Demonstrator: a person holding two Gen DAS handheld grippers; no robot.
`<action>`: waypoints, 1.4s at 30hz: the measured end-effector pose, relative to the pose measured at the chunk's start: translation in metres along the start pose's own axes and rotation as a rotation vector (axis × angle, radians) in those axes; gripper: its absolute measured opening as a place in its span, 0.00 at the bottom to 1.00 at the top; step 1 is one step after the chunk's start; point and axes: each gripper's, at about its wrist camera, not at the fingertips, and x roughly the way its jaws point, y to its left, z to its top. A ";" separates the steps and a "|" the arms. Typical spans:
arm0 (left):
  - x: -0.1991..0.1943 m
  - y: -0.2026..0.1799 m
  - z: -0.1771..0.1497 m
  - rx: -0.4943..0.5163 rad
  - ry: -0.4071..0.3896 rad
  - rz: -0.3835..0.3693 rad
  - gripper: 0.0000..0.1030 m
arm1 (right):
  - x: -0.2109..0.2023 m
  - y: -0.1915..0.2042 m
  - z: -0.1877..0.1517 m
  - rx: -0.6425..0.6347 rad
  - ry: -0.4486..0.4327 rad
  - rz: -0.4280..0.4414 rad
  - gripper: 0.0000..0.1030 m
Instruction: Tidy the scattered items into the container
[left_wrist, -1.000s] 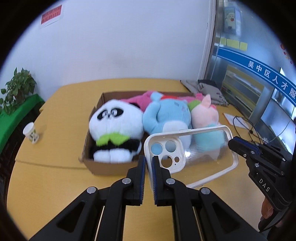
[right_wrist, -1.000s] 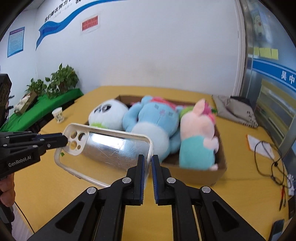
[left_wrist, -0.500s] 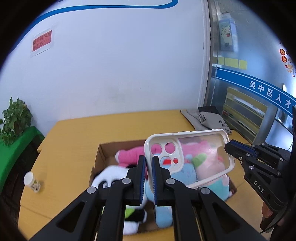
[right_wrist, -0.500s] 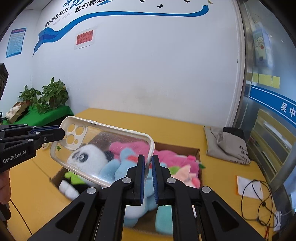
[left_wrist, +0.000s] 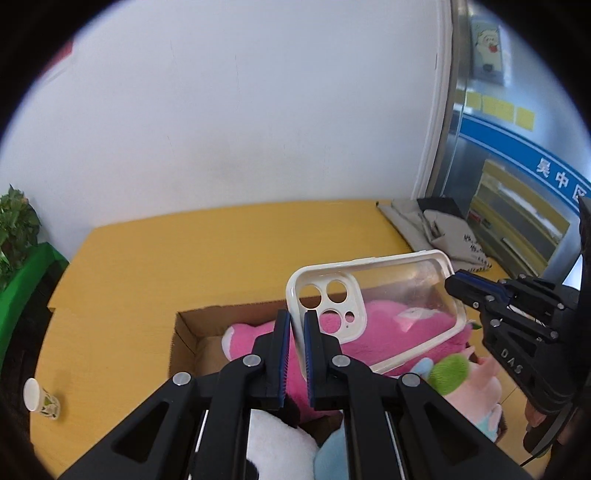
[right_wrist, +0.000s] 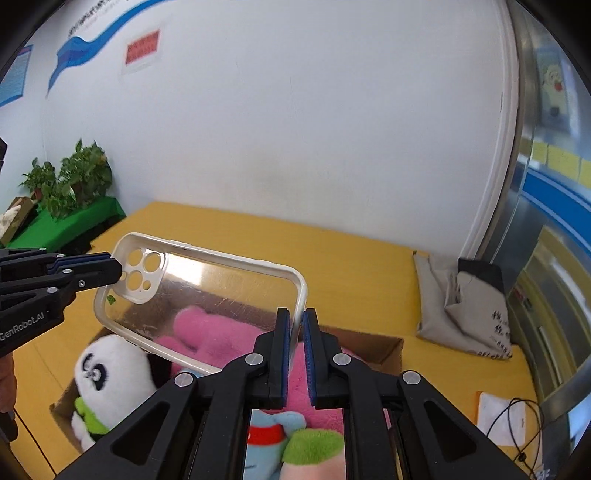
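A yellow tabletop (left_wrist: 229, 251) meets a white wall. The left gripper (left_wrist: 294, 328) pinches the camera-hole end of a clear, white-rimmed phone case (left_wrist: 399, 295); the right gripper (right_wrist: 294, 328) pinches its opposite end. Between them the case hangs above the brown cardboard box (left_wrist: 184, 332), directly over a pink plush toy (right_wrist: 207, 328) below both grippers.

One open brown cardboard box (right_wrist: 384, 345) sits on the yellow table (right_wrist: 332, 258). Inside the box lie four plush toys: one white-and-black panda (right_wrist: 110, 373), one large pink one (right_wrist: 221, 332), one light-blue one with a red collar (right_wrist: 273, 428), and one pale pink one (left_wrist: 484, 391). Above the box hangs one clear phone case with a white rim (right_wrist: 207, 291). Left of the box stands one white paper cup (left_wrist: 38, 398). Right of it, one folded grey cloth bag (right_wrist: 461, 299) and one white paper sheet (right_wrist: 498, 413).
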 end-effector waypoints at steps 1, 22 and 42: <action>0.013 0.001 -0.003 -0.004 0.022 -0.003 0.06 | 0.012 -0.001 -0.004 0.004 0.020 -0.004 0.08; 0.020 0.026 -0.034 -0.058 0.025 -0.045 0.48 | 0.056 -0.012 -0.065 0.077 0.133 -0.069 0.95; -0.140 -0.012 -0.194 -0.077 -0.138 0.114 0.75 | -0.136 0.025 -0.224 0.251 0.068 0.009 1.00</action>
